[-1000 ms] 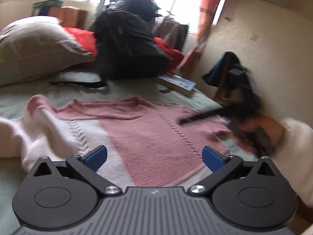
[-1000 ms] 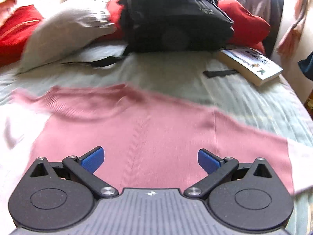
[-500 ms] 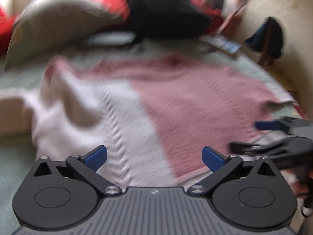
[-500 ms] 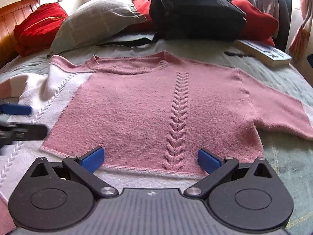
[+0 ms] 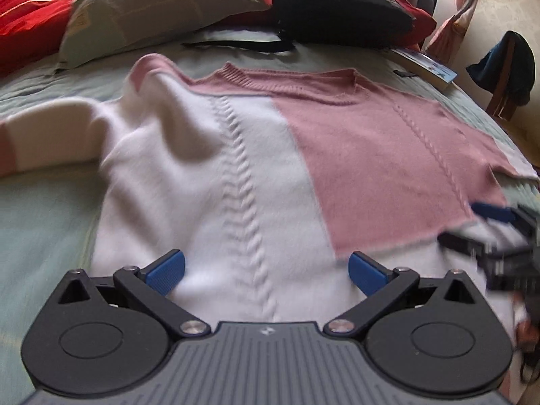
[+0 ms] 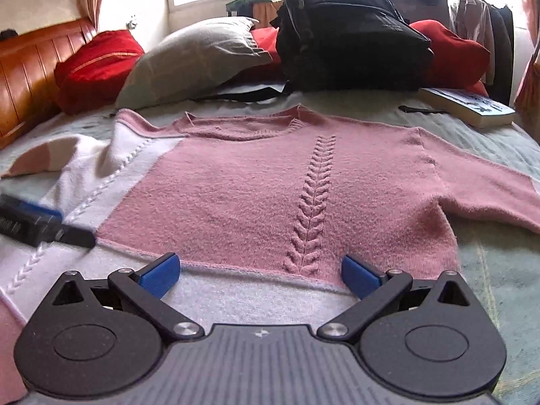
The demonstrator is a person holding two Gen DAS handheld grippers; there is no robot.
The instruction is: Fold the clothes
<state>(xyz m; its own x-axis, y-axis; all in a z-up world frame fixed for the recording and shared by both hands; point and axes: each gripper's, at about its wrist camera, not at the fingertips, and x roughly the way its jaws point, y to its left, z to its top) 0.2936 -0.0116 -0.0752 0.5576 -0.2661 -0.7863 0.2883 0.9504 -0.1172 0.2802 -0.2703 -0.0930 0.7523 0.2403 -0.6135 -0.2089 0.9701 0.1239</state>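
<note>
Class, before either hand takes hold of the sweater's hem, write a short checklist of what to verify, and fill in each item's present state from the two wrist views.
1. Left tongs open, nothing held: ok.
2. Right tongs open, nothing held: ok.
3. Sweater body spread flat, front up: ok.
4. Left sleeve smoothed out: not ok, the cloth is bunched at the shoulder.
5. Backpack, pillow and book clear of the sweater: ok.
6. Both tongs touching the hem: cannot tell.
</note>
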